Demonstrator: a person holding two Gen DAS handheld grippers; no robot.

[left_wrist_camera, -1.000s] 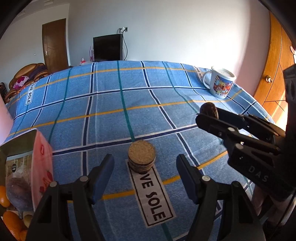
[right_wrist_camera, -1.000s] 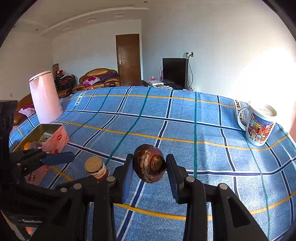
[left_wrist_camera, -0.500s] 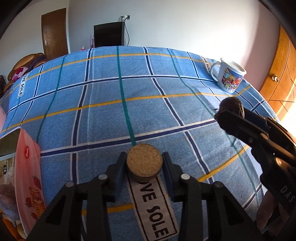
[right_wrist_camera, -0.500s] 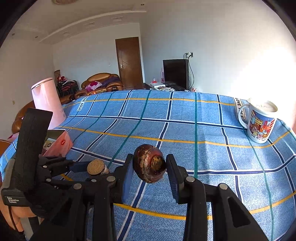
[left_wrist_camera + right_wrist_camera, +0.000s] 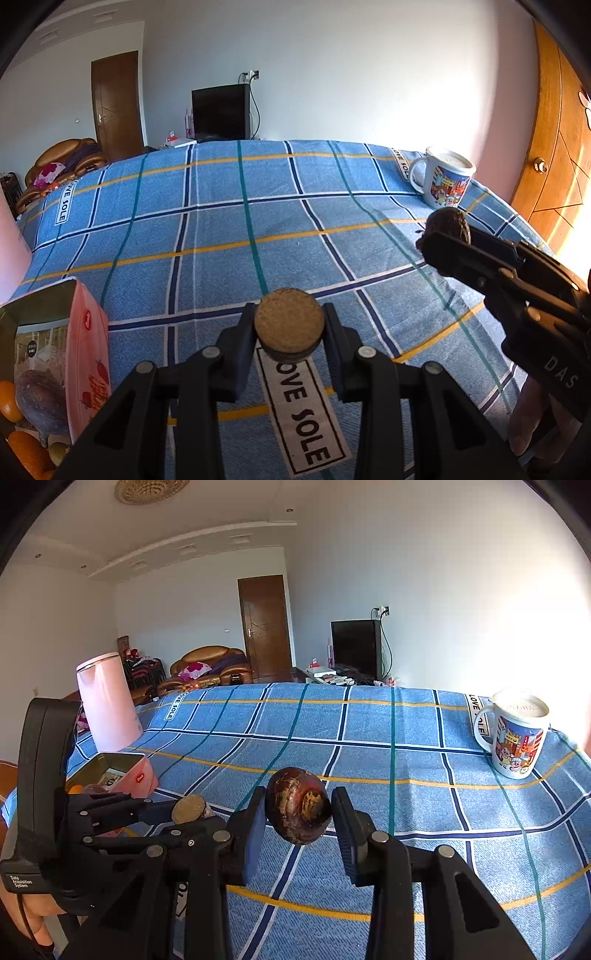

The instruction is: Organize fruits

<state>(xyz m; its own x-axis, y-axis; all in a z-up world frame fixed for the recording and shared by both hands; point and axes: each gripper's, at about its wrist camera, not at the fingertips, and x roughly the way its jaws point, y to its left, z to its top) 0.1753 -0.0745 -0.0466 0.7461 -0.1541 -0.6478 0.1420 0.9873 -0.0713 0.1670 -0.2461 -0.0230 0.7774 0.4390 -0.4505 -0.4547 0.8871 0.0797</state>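
My left gripper [image 5: 290,334] is shut on a round tan-topped fruit piece [image 5: 289,328] and holds it just above the blue plaid cloth [image 5: 221,236]. It also shows in the right wrist view [image 5: 190,808]. My right gripper [image 5: 299,812] is shut on a dark brown-red round fruit [image 5: 298,805], held above the cloth; in the left wrist view this fruit [image 5: 447,223] shows at the right. A pink tin [image 5: 86,354] at the left holds oranges [image 5: 9,400] and a dark purple fruit [image 5: 38,398].
A cartoon-printed white mug [image 5: 517,734] stands at the far right of the table. A pink kettle [image 5: 107,701] stands at the far left behind the tin [image 5: 122,771]. Sofas, a door and a dark TV lie beyond the table.
My left gripper closed on the tan-topped fruit piece and lifted it off the cloth. My right gripper kept its fruit and rose slightly.
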